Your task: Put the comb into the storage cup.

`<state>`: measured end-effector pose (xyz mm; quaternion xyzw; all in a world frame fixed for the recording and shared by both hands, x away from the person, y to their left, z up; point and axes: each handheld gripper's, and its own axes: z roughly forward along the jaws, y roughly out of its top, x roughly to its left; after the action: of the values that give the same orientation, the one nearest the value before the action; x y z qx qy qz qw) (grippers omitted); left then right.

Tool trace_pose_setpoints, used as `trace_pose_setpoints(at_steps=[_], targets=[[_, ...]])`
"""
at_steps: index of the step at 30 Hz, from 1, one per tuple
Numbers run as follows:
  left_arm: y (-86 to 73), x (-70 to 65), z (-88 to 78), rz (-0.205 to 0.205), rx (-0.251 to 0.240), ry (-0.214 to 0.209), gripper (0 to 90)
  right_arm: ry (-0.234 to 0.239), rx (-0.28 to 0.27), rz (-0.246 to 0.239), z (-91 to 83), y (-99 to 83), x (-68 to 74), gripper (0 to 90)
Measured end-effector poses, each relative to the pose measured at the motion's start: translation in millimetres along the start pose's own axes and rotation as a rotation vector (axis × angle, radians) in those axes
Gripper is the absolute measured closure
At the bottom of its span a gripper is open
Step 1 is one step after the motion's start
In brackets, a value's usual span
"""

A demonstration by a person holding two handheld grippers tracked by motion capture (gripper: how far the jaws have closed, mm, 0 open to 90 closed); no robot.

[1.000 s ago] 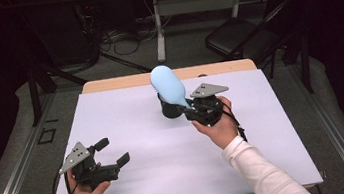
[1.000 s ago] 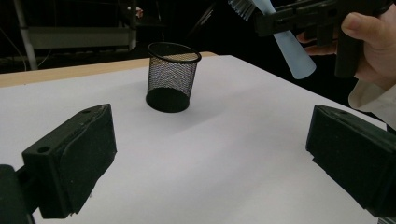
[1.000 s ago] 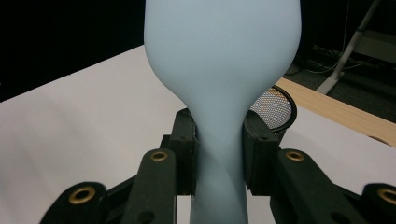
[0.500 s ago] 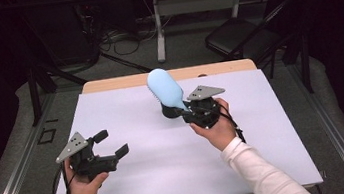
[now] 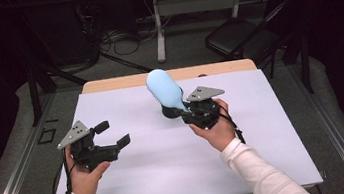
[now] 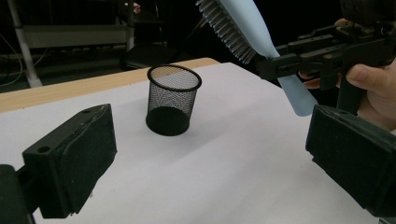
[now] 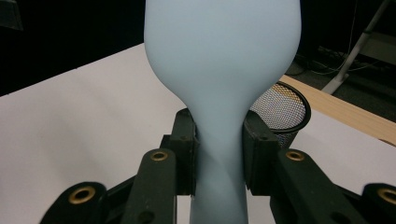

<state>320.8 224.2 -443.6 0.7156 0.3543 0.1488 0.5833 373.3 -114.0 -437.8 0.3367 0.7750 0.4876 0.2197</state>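
Fingers (image 7: 187, 144) of right gripper (image 5: 188, 111) pinching blue brush (image 5: 165, 90) handle, head pointing up-left over mesh cup (image 6: 173, 100); left gripper (image 5: 112, 134) fingers spreading empty above bench (image 5: 168, 163).

Pale blue hairbrush (image 5: 165, 90) with grey-tipped bristles; black wire-mesh cup (image 6: 173, 99); white table cover (image 5: 157, 154) over a light wooden tabletop (image 5: 108, 83). Both the left gripper (image 5: 112, 133) and the right gripper (image 7: 218, 154) are black with grey three-cornered top plates, the right showing brass-coloured rivets. The person's sleeves (image 5: 261, 176) are white.
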Motion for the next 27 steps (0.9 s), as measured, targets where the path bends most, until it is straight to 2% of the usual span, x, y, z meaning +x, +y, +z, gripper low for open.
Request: trace_pose_setpoints(at_steps=[15, 27], targets=[[33.2, -3.4, 10.4, -0.026, 0.017, -0.030, 2.3, 0.002, -0.017, -0.009, -0.7, -0.9, 5.6, 69.5], [53.3, -4.4, 20.5, -0.057, 0.035, -0.070, 2.3, 0.002, -0.026, -0.008, -1.2, -2.3, 7.1, 69.5]])
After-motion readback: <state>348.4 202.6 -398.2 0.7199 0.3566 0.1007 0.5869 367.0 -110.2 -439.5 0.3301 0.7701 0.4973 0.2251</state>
